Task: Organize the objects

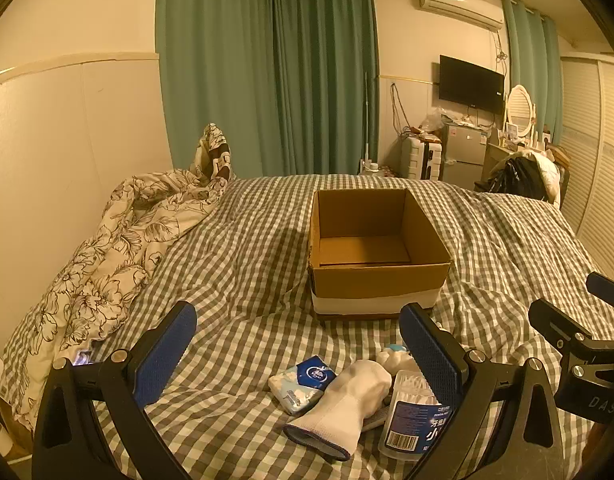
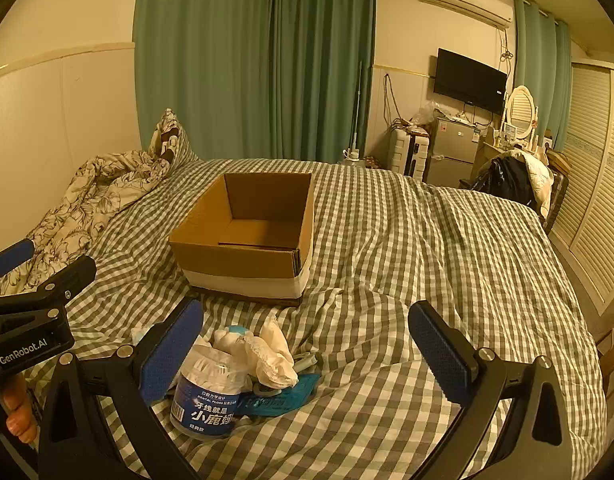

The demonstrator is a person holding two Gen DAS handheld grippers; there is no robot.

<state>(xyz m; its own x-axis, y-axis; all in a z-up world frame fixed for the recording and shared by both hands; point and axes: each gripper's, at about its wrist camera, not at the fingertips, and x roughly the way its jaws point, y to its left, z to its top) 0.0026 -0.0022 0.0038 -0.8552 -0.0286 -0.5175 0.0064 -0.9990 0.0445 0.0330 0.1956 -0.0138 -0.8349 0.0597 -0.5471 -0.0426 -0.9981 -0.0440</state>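
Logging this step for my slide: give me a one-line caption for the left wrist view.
Open left gripper hovers over sock, tissue pack and floss jar, facing empty cardboard box.

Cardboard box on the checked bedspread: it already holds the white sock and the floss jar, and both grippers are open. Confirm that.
Not right. The cardboard box is empty, as the left wrist view shows. The white sock and the floss jar lie on the checked bedspread in front of it. Both the left gripper and the right gripper are open.
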